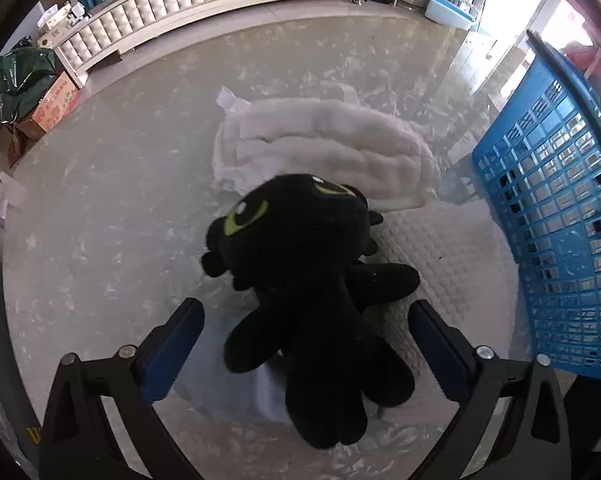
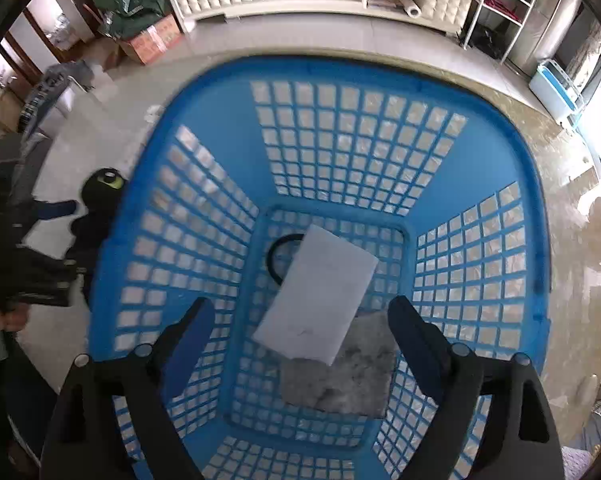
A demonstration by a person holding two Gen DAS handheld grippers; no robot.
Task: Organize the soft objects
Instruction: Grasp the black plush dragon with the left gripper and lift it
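We are hovering our wide-open, empty left gripper (image 1: 306, 312) around the black plush dragon toy (image 1: 304, 280), our open, empty right gripper (image 2: 300, 312) hanging over the blue plastic lattice basket (image 2: 496, 152), pale rectangular pad (image 2: 320, 292) lying inside

One black plush toy (image 1: 300, 276), one white fluffy folded cloth (image 1: 328, 148), one blue plastic lattice basket (image 2: 220, 120), two flat pads inside: one white (image 2: 320, 292), one grey (image 2: 348, 376).

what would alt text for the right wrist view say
The open right gripper hangs over a blue plastic basket on a pale marbled table, its jaws wide and empty. Inside lie a white rectangular pad, a grey cloth and a black ring. A black plush toy lies outside the basket at left.
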